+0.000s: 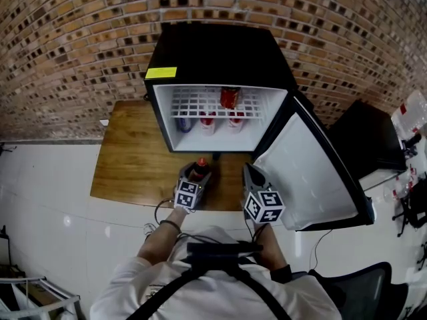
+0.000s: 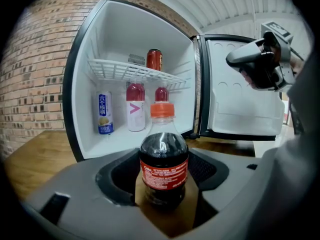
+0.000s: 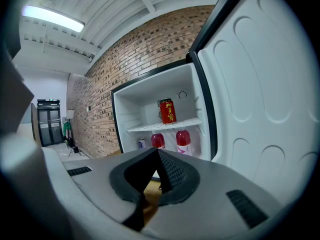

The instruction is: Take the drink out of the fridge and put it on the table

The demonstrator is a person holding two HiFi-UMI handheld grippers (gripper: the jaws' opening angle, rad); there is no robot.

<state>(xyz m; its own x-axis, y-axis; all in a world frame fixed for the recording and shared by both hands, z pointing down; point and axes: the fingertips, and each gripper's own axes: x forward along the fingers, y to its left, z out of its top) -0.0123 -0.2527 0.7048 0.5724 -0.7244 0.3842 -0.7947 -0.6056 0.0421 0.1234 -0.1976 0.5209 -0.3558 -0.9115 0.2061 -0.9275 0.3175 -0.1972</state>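
A cola bottle (image 1: pixel 200 163) with a red cap and red label stands upright between the jaws of my left gripper (image 1: pixel 197 176), over the wooden table (image 1: pixel 133 159) just in front of the open fridge (image 1: pixel 220 52). In the left gripper view the bottle (image 2: pixel 163 159) fills the gap and both pads rest against its sides. Whether its base touches the wood is hidden. My right gripper (image 1: pixel 248 169) hovers beside it to the right, near the fridge door (image 1: pixel 303 172). Its tips (image 3: pixel 159 156) meet with nothing between them.
The fridge holds a red can (image 2: pixel 154 59) on the wire shelf, with two pink bottles (image 2: pixel 135 109) and a blue-and-white can (image 2: pixel 104 113) below. The door swings out to the right. A brick wall stands behind. A black chair (image 1: pixel 373 139) is at far right.
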